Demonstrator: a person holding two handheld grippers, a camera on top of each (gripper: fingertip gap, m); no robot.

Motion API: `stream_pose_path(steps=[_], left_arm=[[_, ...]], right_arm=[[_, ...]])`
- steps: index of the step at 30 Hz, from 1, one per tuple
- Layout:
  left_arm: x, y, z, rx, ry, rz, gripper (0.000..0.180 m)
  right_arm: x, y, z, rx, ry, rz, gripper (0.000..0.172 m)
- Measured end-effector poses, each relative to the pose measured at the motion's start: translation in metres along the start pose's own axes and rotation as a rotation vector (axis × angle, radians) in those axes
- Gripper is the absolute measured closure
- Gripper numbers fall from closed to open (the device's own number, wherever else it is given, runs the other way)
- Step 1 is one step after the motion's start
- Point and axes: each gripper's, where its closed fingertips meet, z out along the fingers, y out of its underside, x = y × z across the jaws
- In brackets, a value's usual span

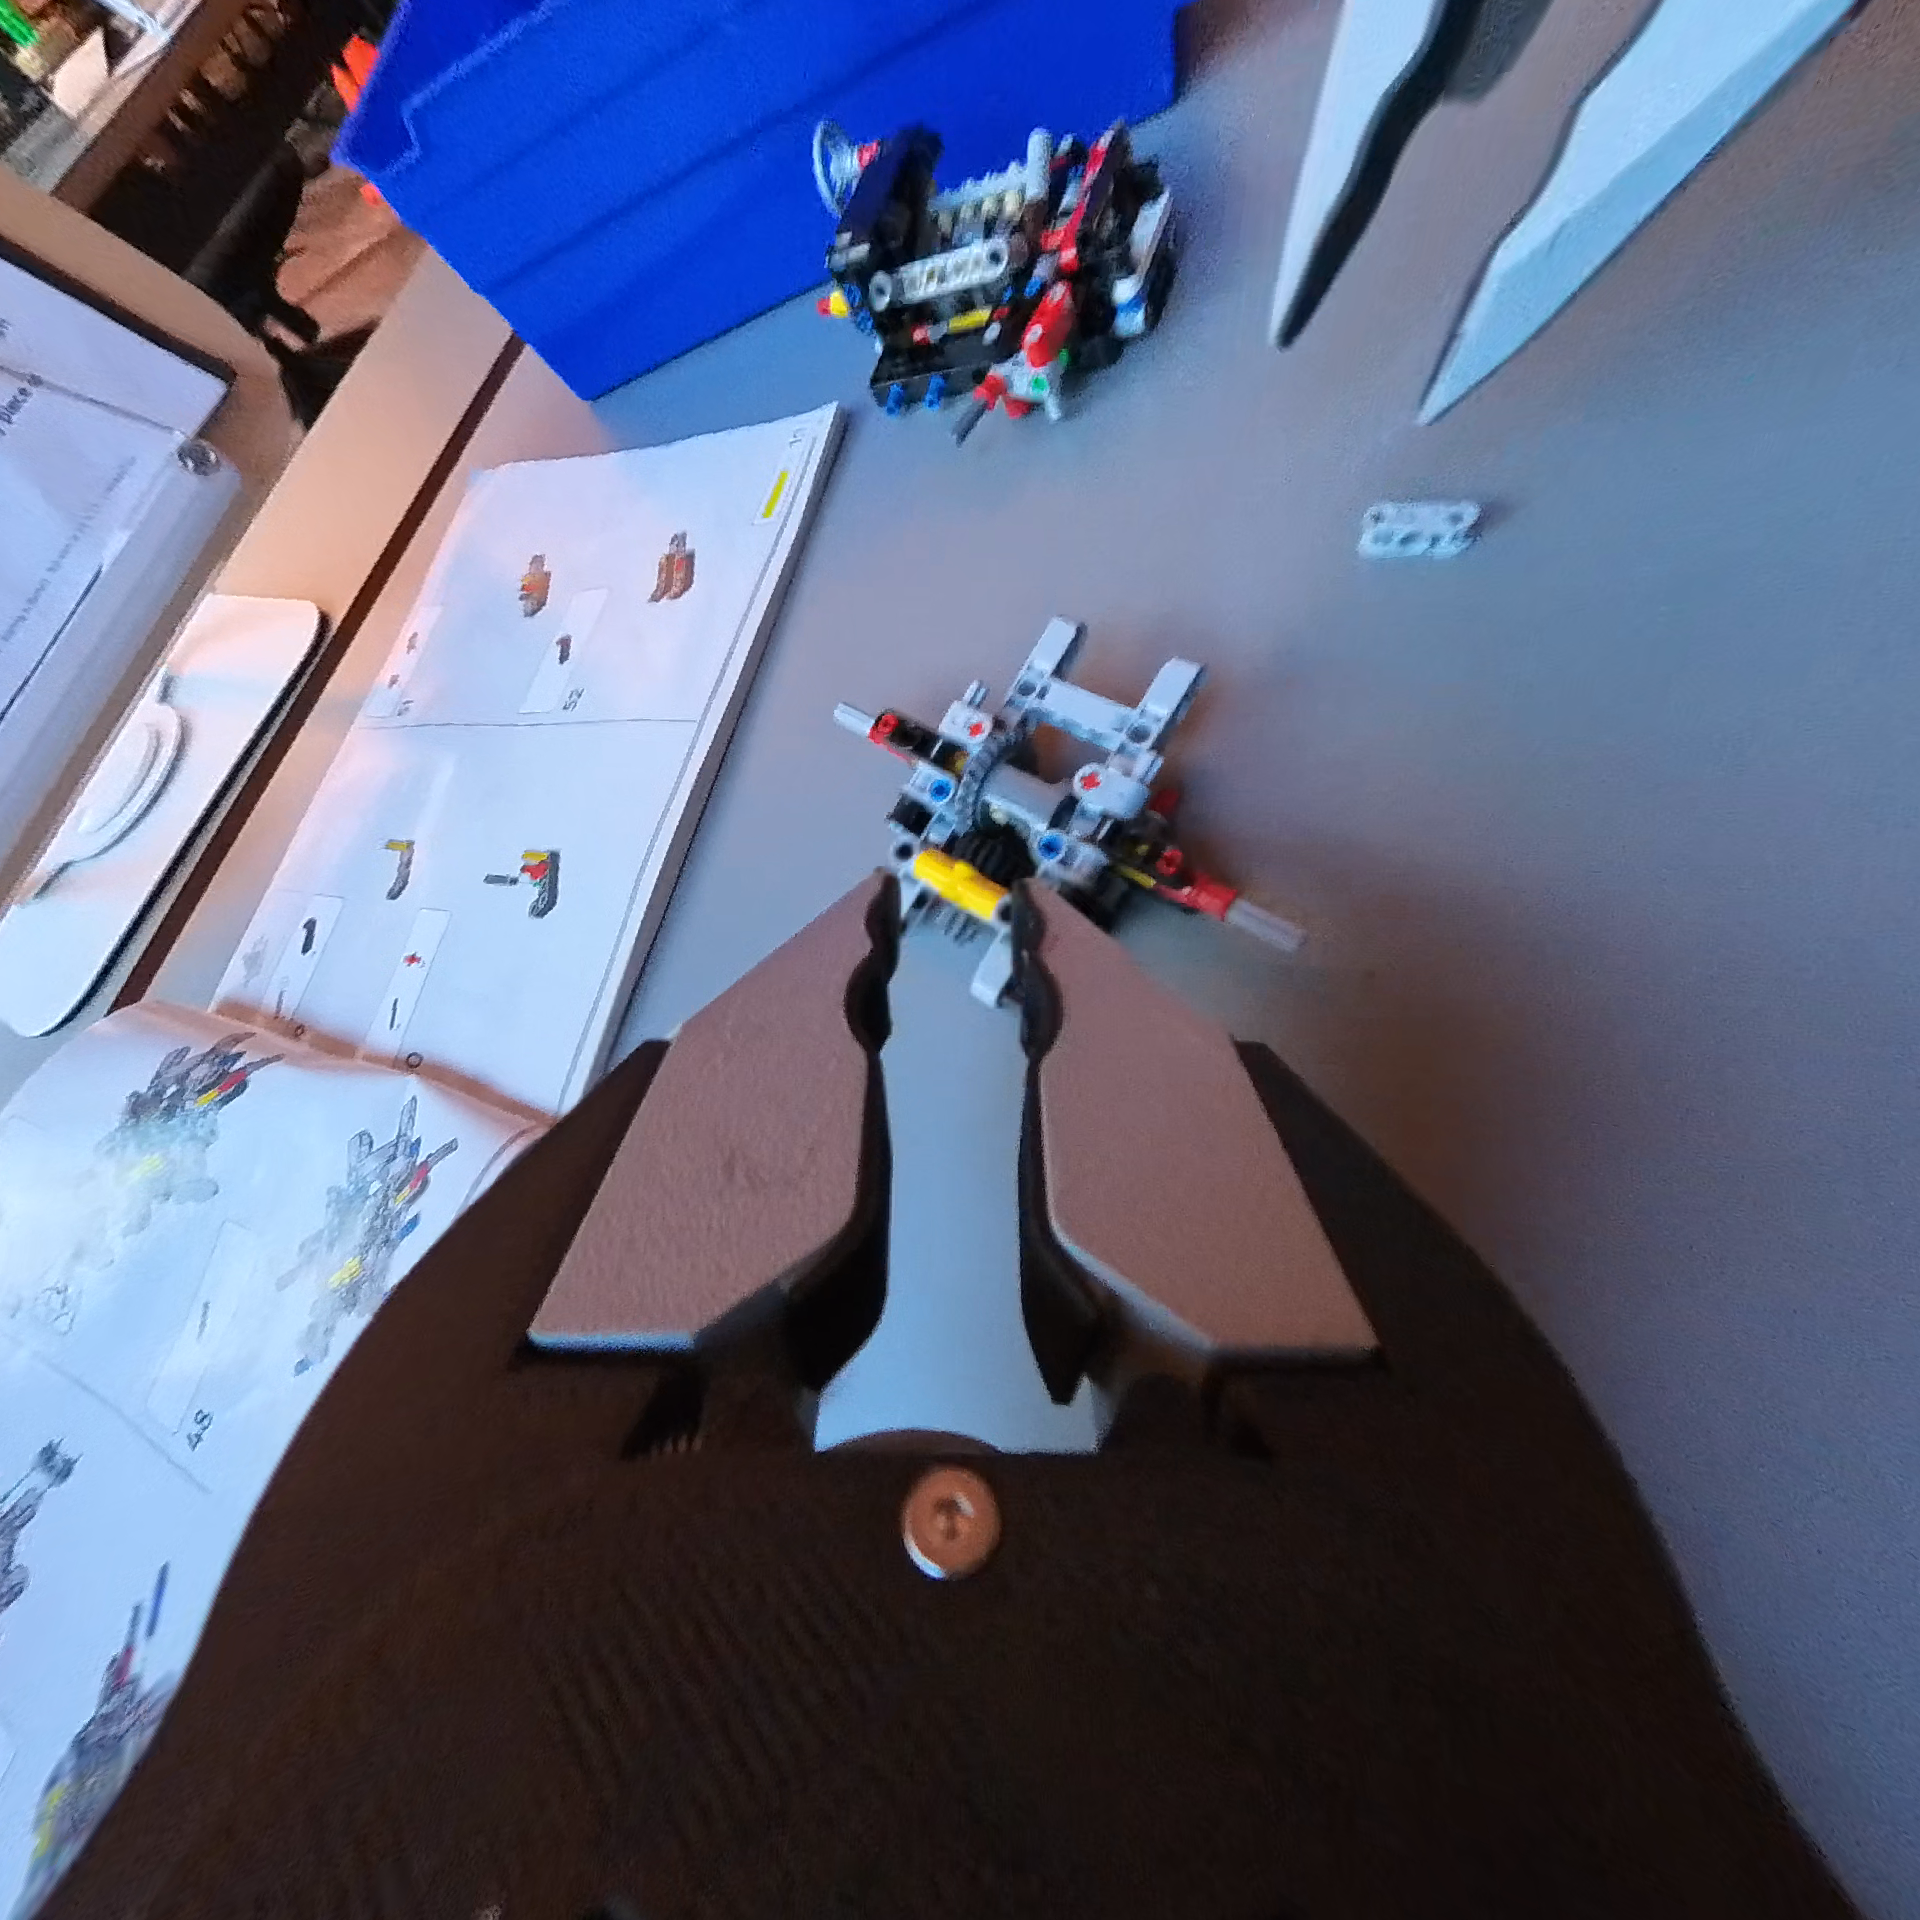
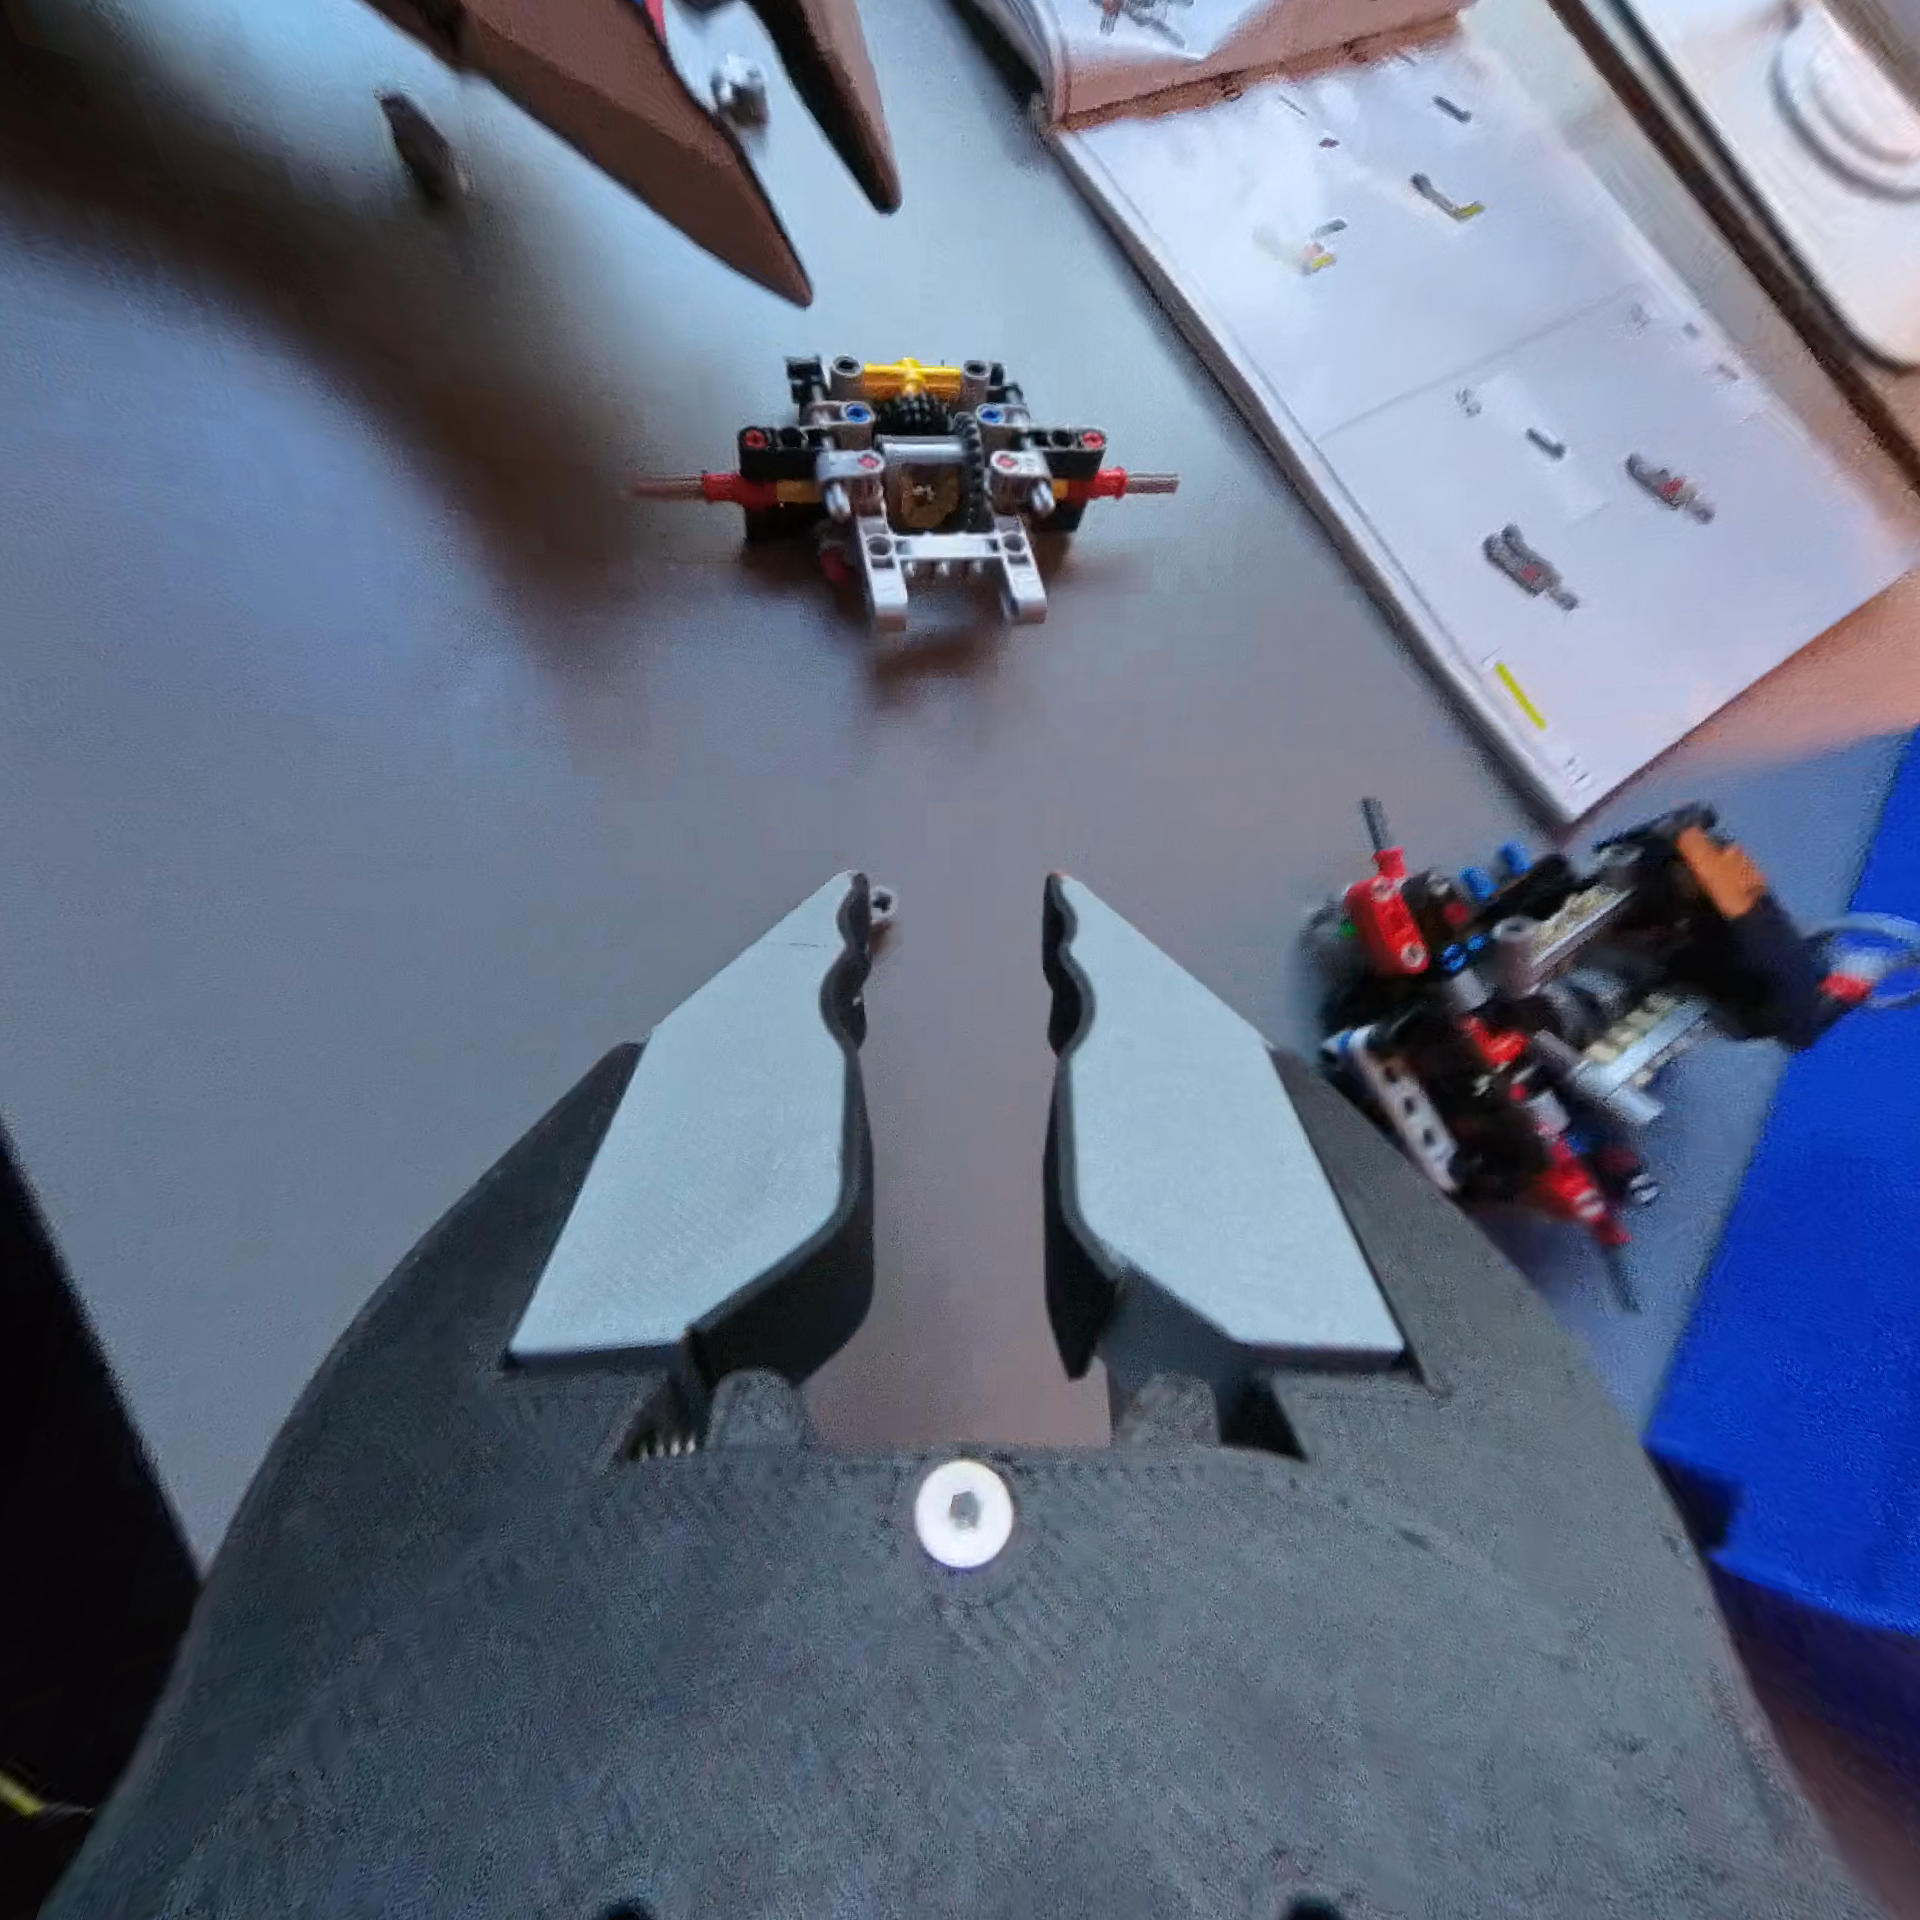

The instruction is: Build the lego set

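We see a small brick assembly (image 1: 1039, 800) of pale grey beams, black gears, red and blue pins and a yellow connector, lying flat on the table with a thin axle sticking out at each side. The left gripper (image 1: 951, 914) has its fingertips at the yellow end of this assembly; the jaws stand somewhat apart, and we cannot tell whether the pads press on any part, since the picture is blurred there. The right gripper (image 2: 956, 904) is well apart from the assembly, jaws open, with a tiny grey piece (image 2: 881, 902) just beside its left fingertip, not clamped. Both grippers have smooth wedge-shaped fingers with wavy black inner pads on a ribbed black body. A small flat grey plate (image 1: 1418, 528) lies alone on the table. A larger, denser black-and-red brick model (image 1: 997, 281) stands near a glossy blue bin (image 1: 675, 208). An open instruction booklet (image 1: 540, 727) lies flat beside them. The table (image 1: 1558, 935) is smooth, matte grey.
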Motion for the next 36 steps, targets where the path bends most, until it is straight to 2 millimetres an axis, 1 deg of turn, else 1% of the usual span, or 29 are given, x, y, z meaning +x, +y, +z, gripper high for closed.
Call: stream_pose_path(steps=[2, 4, 7, 9, 12, 14, 17, 19, 22, 25, 28, 30, 33, 36], left_arm=[[0.012, -0.014, -0.002, 0.060, 0.029, 0.001, 0.164], [0.025, -0.027, -0.003, 0.102, 0.039, 0.034, 0.167], [0.039, -0.043, -0.006, 0.150, 0.016, 0.119, 0.167], [0.049, -0.049, -0.009, 0.179, 0.019, 0.159, 0.169], [0.056, -0.051, -0.010, 0.181, 0.022, 0.197, 0.170], [0.059, -0.048, -0.008, 0.166, 0.027, 0.211, 0.171], [0.057, -0.046, -0.008, 0.155, 0.013, 0.228, 0.170], [0.055, -0.045, -0.009, 0.155, 0.019, 0.208, 0.171], [0.050, -0.043, -0.008, 0.152, 0.026, 0.166, 0.171], [0.044, -0.038, -0.006, 0.130, 0.010, 0.148, 0.174], [0.041, -0.032, -0.002, 0.108, 0.009, 0.133, 0.175], [0.040, -0.031, -0.001, 0.105, 0.009, 0.133, 0.175], [0.042, -0.032, -0.001, 0.102, 0.009, 0.139, 0.176], [0.046, -0.033, 0.000, 0.104, 0.012, 0.154, 0.176]], right_arm=[[-0.002, 0.004, -0.007, 0.070, -0.038, 0.077, 0.141], [-0.003, 0.006, -0.010, 0.115, -0.047, 0.104, 0.141], [0.003, 0.009, -0.006, 0.149, 0.010, 0.095, 0.139], [0.014, 0.006, -0.004, 0.197, 0.102, 0.080, 0.139], [0.036, -0.002, -0.012, 0.273, 0.261, 0.066, 0.140], [0.044, -0.008, -0.016, 0.324, 0.312, 0.062, 0.140], [0.045, -0.007, -0.012, 0.314, 0.285, 0.080, 0.143], [0.046, -0.005, -0.009, 0.297, 0.259, 0.104, 0.142], [0.045, -0.006, -0.011, 0.324, 0.209, 0.154, 0.145], [0.035, -0.006, -0.016, 0.358, 0.106, 0.271, 0.145], [0.014, 0.003, -0.017, 0.306, 0.012, 0.406, 0.140], [-0.002, 0.010, -0.018, 0.251, 0.008, 0.443, 0.139], [-0.019, 0.021, -0.016, 0.149, 0.045, 0.464, 0.140], [-0.030, 0.017, -0.009, 0.112, 0.047, 0.469, 0.139]])
